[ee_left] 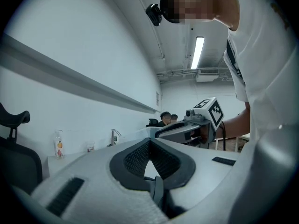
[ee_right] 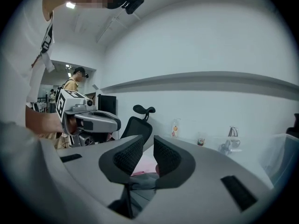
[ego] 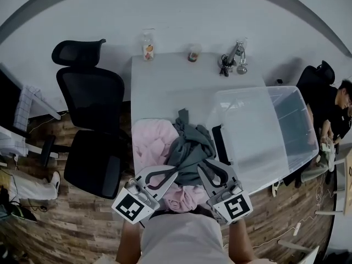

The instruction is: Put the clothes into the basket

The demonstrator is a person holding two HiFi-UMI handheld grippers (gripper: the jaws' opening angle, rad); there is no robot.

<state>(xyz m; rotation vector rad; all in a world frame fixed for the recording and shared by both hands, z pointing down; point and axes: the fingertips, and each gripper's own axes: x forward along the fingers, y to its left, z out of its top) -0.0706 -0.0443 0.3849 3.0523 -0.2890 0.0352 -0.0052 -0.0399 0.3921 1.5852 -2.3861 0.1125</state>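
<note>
We judged the pick-up step in hand: the left gripper [ego: 174, 172] held its fingers closed and empty, while the right gripper [ego: 204, 168] had its fingers barely parted, gripping nothing. The clothes [ego: 190, 144] lay heaped on the table [ego: 165, 81] just beyond and below both sets of fingers, with the basket [ego: 286, 95] to their right. Next, in our judgement, the fingers had to widen and descend.

- left gripper [ee_left: 149, 143]: jaws closed, tips touching, pointing about level.
- right gripper [ee_right: 148, 143]: jaws a narrow gap apart, pads not meeting, nose tilted slightly down.
- The 2 grippers sit side by side in front of the torso, noses angled toward each other.
- forearms [ego: 127, 240] bare, elbows tucked in.
</note>
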